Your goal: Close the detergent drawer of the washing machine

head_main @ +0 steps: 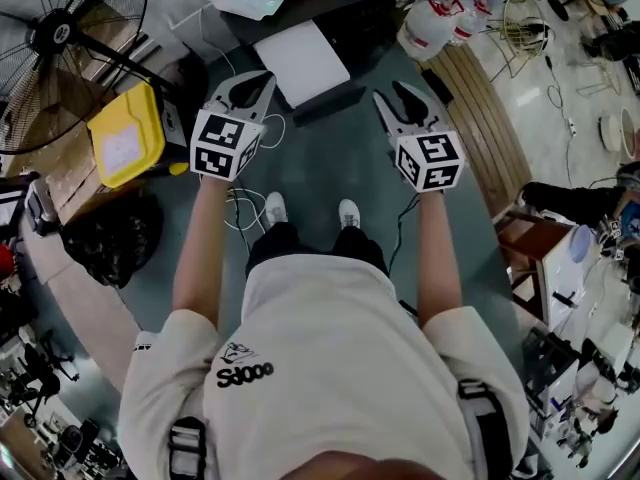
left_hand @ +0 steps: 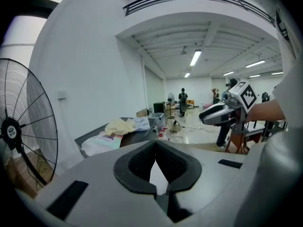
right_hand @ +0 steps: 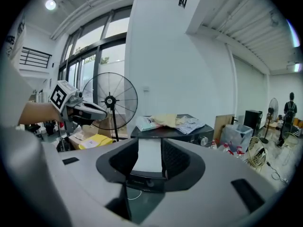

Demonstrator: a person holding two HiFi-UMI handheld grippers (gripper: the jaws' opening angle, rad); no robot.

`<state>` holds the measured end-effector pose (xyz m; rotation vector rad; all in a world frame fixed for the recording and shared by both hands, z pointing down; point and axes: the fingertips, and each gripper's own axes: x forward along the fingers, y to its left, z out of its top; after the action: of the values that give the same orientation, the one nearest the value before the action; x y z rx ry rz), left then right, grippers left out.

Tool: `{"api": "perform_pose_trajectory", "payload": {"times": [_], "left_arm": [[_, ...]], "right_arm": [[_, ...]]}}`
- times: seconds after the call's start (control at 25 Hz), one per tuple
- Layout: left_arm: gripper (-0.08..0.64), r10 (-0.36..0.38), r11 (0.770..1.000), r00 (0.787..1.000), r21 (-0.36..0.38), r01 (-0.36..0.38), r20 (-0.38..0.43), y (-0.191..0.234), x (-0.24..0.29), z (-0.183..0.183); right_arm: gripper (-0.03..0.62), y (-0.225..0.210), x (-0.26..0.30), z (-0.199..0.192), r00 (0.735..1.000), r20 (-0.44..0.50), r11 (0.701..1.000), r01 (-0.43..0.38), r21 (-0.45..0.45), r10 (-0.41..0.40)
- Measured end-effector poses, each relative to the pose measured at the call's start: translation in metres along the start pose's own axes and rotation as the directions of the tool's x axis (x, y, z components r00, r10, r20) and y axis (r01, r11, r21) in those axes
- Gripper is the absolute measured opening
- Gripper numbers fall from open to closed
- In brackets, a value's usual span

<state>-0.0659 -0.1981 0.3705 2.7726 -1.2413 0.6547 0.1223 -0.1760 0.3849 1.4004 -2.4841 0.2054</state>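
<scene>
Two grippers: the left gripper (head_main: 255,80) and right gripper (head_main: 397,96) are held out ahead of the person at centre of the head view, one to each side of the drawer's near end, neither touching it.
Task object: the detergent drawer (head_main: 300,60) is a white tray standing pulled out of the dark washing machine (head_main: 370,28), at upper centre of the head view. It shows again at centre of the right gripper view (right_hand: 149,157).
Near end: a dark front panel (head_main: 330,101) caps the tray on the side facing the person.
Expected handling: probably a light, rigid plastic part that runs on guides. It should slide with little force, but may bind if pushed off-centre, and its smooth faces would give the pads poor purchase.
Where to take hold: no grasp looks necessary. A square push on the middle of the front panel, along the tray's length, is judged the safest contact.
Left tool: jaws are brought together with tips touching and nothing between them.
Right tool: jaws stand moderately apart and empty. The tray fills the gap in that gripper's own view only because it lies beyond them.
Arm pose: both forearms (head_main: 200,258) are stretched forward, the marker cubes (head_main: 225,143) face up, and the grippers are aimed at the machine and tipped slightly downward.
Uncertain: how far the tray is drawn out cannot be read from this steep view.
</scene>
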Motion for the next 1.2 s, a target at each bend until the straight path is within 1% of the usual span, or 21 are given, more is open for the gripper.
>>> {"api": "perform_pose_trajectory", "payload": {"times": [0.12,0.24,0.4,0.64,0.8,0.96,1.08,1.2], "left_arm": [[0.018,-0.027,1.0,1.0,-0.012,0.027,-0.009,0.013,0.004,-0.016],[0.018,-0.046,0.999,0.999,-0.021,0.046,-0.016,0.021,0.01,-0.032],[0.018,-0.071,0.997,0.997,-0.034,0.07,-0.036,0.025,0.021,-0.055],[0.018,-0.114,0.993,0.992,-0.036,0.112,-0.06,0.031,0.032,-0.088],[0.018,-0.12,0.991,0.99,-0.063,0.116,-0.076,0.033,0.041,-0.11],[0.018,-0.118,0.991,0.989,-0.068,0.112,-0.092,0.035,0.049,-0.125],[0.018,-0.112,0.991,0.988,-0.09,0.102,-0.104,0.036,0.052,-0.136],[0.018,-0.103,0.991,0.987,-0.094,0.092,-0.122,0.039,0.052,-0.15]], "right_arm": [[0.162,0.009,0.01,-0.016,0.999,-0.018,0.999,0.034,0.02,-0.034],[0.186,0.016,0.022,-0.038,0.997,-0.055,0.998,0.049,0.033,-0.047],[0.221,0.021,0.036,-0.069,0.995,-0.097,0.998,0.043,0.049,-0.038],[0.249,0.028,0.068,-0.112,0.988,-0.149,0.996,0.055,0.065,-0.045],[0.252,0.03,0.087,-0.143,0.982,-0.185,0.994,0.061,0.085,-0.045],[0.268,0.028,0.107,-0.172,0.972,-0.227,0.995,0.074,0.065,-0.058],[0.278,0.026,0.116,-0.186,0.966,-0.246,0.994,0.093,0.048,-0.079],[0.284,0.03,0.126,-0.194,0.966,-0.248,0.995,0.086,0.047,-0.071]]}}
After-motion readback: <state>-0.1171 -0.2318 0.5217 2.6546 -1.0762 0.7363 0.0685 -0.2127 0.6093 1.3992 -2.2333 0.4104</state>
